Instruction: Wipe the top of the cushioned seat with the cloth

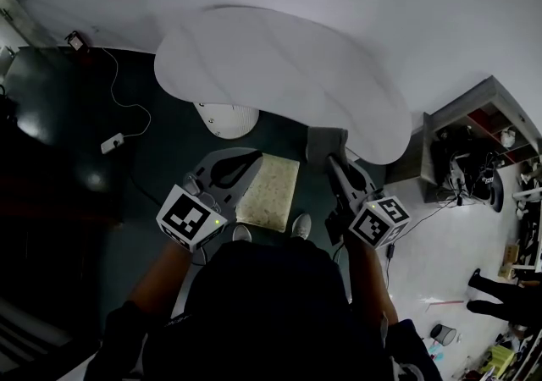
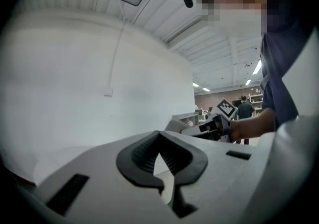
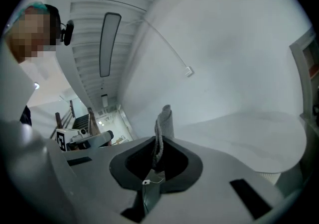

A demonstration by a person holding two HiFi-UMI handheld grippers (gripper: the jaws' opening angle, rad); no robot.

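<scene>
I'm looking down over both arms now. The right claw [image 1: 332,161] [image 3: 156,158] is clamping shut on the cloth [image 1: 326,144] [image 3: 163,126]. In the right gripper view the grey cloth is pinched between the black pads [image 3: 182,161], and a folded strip of it is standing up past the tips. From the head view, that cloth is sitting just off the far right corner of the cushioned seat [image 1: 269,191], not touching the top, and it is showing against the edge of the white rounded surface [image 1: 279,74].

The left claw [image 1: 227,169] [image 2: 159,138] is holding nothing. Its dark pads [image 2: 137,156] are meeting at the tips, with only a small pale gap showing behind them. It is hovering just beside the seat's left edge.

The seat itself is a pale, speckled square lying between the two claws, partly tucked under the white surface. Two shoe toes [image 1: 241,234] are showing at its near edge. In the left gripper view I'm also catching the other claw's marker cube [image 2: 227,108] across the way.
</scene>
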